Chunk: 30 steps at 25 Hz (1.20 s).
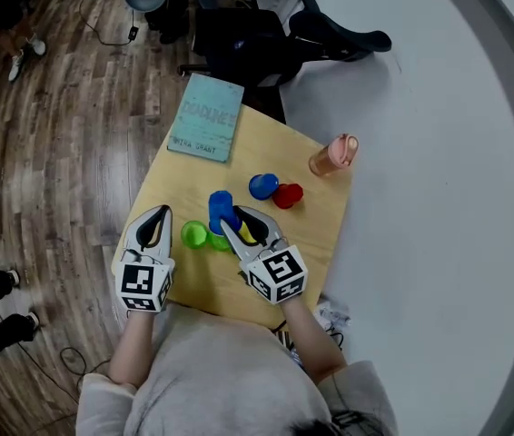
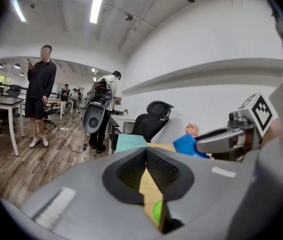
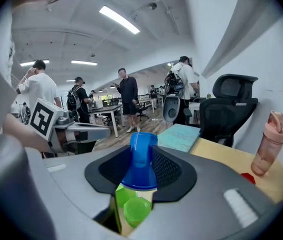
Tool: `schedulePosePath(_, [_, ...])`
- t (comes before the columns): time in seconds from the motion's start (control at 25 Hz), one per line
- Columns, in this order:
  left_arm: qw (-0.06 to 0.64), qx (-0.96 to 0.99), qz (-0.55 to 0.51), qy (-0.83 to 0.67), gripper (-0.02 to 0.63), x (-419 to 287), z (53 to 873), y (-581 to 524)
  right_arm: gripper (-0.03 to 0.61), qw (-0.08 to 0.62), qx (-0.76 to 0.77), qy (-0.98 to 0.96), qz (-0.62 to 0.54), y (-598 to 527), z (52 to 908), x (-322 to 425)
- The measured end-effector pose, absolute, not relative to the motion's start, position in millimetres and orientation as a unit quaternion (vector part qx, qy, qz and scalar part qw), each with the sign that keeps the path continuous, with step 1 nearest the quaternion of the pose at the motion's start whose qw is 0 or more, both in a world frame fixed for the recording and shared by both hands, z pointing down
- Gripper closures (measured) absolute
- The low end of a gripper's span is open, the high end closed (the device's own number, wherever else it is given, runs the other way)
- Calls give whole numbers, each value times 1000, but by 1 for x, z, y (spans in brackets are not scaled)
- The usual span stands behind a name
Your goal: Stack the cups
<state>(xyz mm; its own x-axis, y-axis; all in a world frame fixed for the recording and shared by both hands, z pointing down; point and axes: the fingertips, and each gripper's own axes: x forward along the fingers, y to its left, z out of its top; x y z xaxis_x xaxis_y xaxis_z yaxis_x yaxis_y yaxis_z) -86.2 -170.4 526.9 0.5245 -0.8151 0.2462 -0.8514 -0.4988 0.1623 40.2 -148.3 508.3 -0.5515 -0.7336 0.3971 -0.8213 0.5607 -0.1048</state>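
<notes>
My right gripper [image 1: 232, 221] is shut on a blue cup [image 1: 220, 207] and holds it tilted above the wooden table [image 1: 311, 234]. In the right gripper view the blue cup [image 3: 140, 159] fills the gap between the jaws, with two green cups [image 3: 135, 211] on the table below it. These green cups [image 1: 194, 234] lie side by side just left of the right gripper. A second blue cup [image 1: 263, 186] and a red cup [image 1: 288, 194] stand further back. My left gripper [image 1: 155, 214] is shut and empty, left of the green cups; one green cup [image 2: 157, 211] shows under its jaws.
A teal book [image 1: 206, 117] lies on the table's far left corner. A pink bottle [image 1: 334, 154] stands at the far right edge. Office chairs [image 1: 266, 39] are behind the table. A person [image 2: 39, 96] stands on the wooden floor at the left.
</notes>
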Motion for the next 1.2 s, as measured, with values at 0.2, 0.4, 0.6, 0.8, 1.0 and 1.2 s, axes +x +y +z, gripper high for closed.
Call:
schedulePosePath(0.2, [130,856,66,-495,555,-93,522,-156,446,111,451,-879,110,-127,506,30])
schedulePosePath(0.4, [124,851,63,-506,555,-95,517,-141,446,94,456,-880,97,-117,515,24])
schedulePosePath(0.6, [120,844,64,-518,555,-102,515,-128,445,101,458,-880,73,-113,524,19])
schedulePosePath(0.8, [118,838,63,-530,555,-109,513,-120,445,109,455,-882,50,-108,530,19])
schedulePosePath(1.0, [113,835,62,-535,555,-111,507,-117,445,115,453,-883,35,-107,533,17])
schedulePosePath(1.2, [110,834,62,-537,555,-112,506,-115,445,121,444,-888,25,-102,535,15])
